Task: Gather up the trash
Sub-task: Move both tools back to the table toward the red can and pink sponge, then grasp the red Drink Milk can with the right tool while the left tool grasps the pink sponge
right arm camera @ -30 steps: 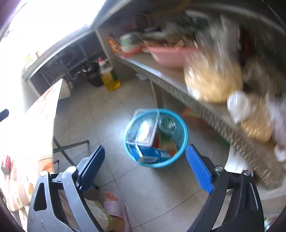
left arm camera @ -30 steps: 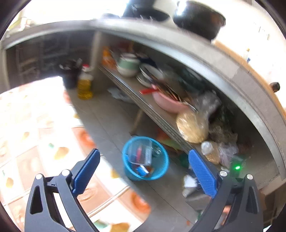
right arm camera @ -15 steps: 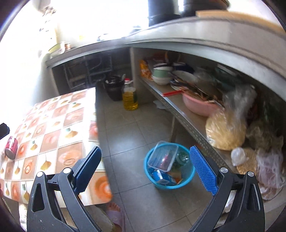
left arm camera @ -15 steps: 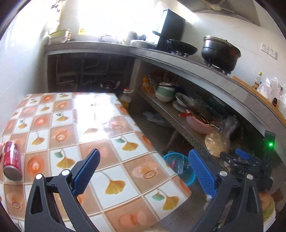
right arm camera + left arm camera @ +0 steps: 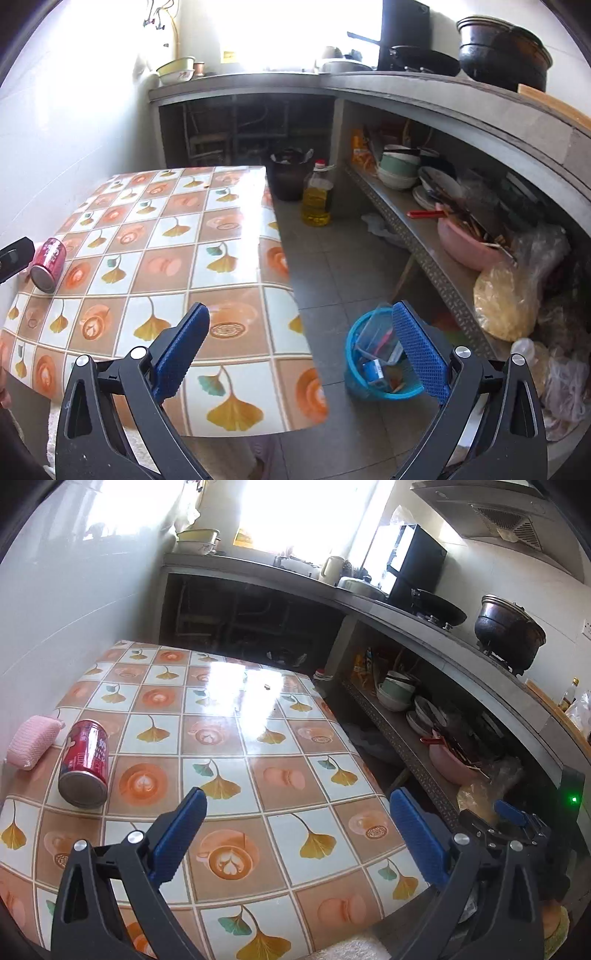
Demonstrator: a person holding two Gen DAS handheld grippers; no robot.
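Can: red soda can (image 5: 84, 763) lies on its side at table (image 5: 258, 738) left edge, beside pink sponge (image 5: 32, 741) | bin: blue basket (image 5: 376, 354) on floor, holds trash | left gripper (image 5: 295, 840), right gripper (image 5: 301, 354) both spread wide, empty | risk: round can rolls if nudged | change: views swung up from basket to table
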